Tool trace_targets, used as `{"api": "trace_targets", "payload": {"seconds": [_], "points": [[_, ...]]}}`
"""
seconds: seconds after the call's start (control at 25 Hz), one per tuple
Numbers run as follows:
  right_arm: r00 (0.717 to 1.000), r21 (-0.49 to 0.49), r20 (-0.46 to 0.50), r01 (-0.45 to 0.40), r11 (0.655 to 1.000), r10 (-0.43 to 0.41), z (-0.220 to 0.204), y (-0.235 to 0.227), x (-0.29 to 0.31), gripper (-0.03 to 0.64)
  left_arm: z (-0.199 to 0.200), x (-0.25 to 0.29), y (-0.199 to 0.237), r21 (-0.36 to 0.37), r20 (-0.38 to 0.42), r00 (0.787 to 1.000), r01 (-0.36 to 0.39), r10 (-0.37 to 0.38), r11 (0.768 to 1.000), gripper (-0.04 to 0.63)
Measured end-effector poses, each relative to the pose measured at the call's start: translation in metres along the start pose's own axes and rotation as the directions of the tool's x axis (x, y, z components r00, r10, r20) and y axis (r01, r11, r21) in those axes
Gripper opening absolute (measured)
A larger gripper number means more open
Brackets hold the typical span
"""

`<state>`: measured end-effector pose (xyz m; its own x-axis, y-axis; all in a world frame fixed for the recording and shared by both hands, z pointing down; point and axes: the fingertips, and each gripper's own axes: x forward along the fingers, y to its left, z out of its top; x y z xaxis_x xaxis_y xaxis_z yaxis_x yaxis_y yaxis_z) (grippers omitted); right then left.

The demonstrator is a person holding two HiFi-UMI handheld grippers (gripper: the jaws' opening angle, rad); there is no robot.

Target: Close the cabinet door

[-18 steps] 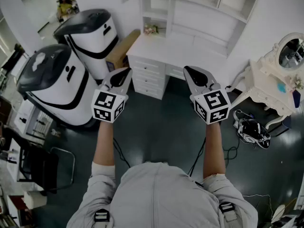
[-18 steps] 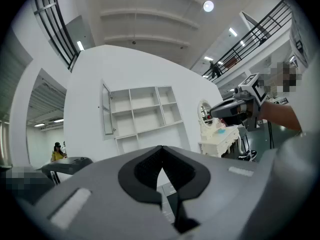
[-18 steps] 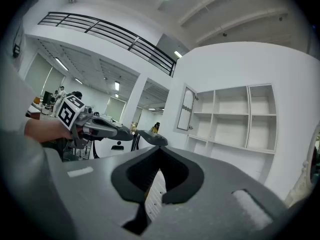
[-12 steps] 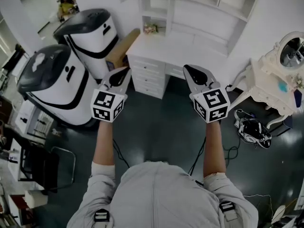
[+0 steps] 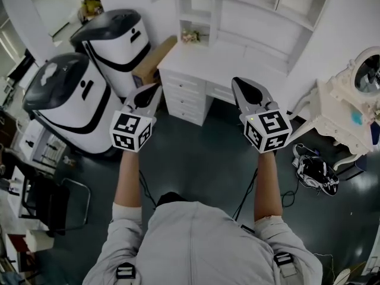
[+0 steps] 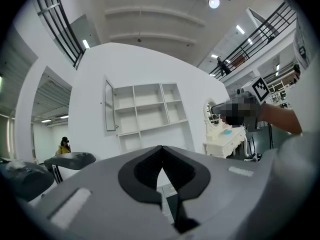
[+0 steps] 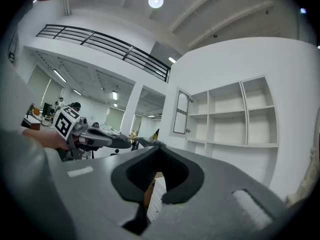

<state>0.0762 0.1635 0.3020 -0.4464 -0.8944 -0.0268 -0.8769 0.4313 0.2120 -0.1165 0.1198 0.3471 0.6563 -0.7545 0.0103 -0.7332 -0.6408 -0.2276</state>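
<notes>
The white wall cabinet (image 5: 249, 8) has open shelves above a white desk (image 5: 196, 64). Its narrow door (image 6: 109, 105) stands swung open at the unit's upper left, and it also shows as the door (image 7: 181, 112) in the right gripper view. My left gripper (image 5: 156, 88) and right gripper (image 5: 236, 82) are held level, side by side, over the dark floor short of the desk. Both point at the cabinet from a distance. The left gripper (image 6: 161, 148) has its jaws shut with nothing between them. The right gripper (image 7: 160, 146) also has its jaws met and empty.
Two big white-and-black machines (image 5: 65, 100) (image 5: 116, 37) stand at the left, with a cardboard box (image 5: 155, 58) against the desk. An ornate white dressing table (image 5: 344, 111) is at the right, with a bag (image 5: 314, 171) and cables on the floor. A chair (image 5: 53, 200) sits at the near left.
The head view has shifted slightly. Both grippers keep the same level, side-by-side pose with jaws shut.
</notes>
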Motion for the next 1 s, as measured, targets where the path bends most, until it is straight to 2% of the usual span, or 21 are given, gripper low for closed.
{"api": "trace_targets", "payload": {"seconds": [0.12, 0.24, 0.48, 0.68, 1.0], "points": [[1.000, 0.023, 0.001, -0.013, 1.000, 0.012, -0.010, -0.013, 0.001, 0.002, -0.008, 0.005, -0.001, -0.013, -0.018, 1.000, -0.013, 0.013, 1.000, 0.017], [1.000, 0.000, -0.014, -0.001, 1.000, 0.001, -0.016, -0.027, 0.003, 0.002, -0.009, 0.018, 0.001, -0.026, -0.016, 1.000, -0.010, 0.009, 1.000, 0.015], [0.999, -0.022, -0.044, -0.005, 1.000, 0.004, -0.028, -0.043, 0.038, 0.002, -0.016, 0.052, 0.028, -0.029, 0.001, 1.000, -0.014, 0.014, 0.999, 0.017], [0.998, -0.061, -0.043, 0.048, 0.997, -0.051, -0.032, -0.074, 0.088, 0.002, -0.029, 0.103, 0.073, -0.033, 0.006, 1.000, -0.024, 0.024, 0.999, 0.016], [0.996, -0.050, -0.051, 0.071, 0.996, -0.073, -0.029, -0.116, 0.187, 0.002, -0.036, 0.186, 0.156, -0.034, -0.008, 1.000, -0.009, 0.009, 0.999, 0.017]]}}
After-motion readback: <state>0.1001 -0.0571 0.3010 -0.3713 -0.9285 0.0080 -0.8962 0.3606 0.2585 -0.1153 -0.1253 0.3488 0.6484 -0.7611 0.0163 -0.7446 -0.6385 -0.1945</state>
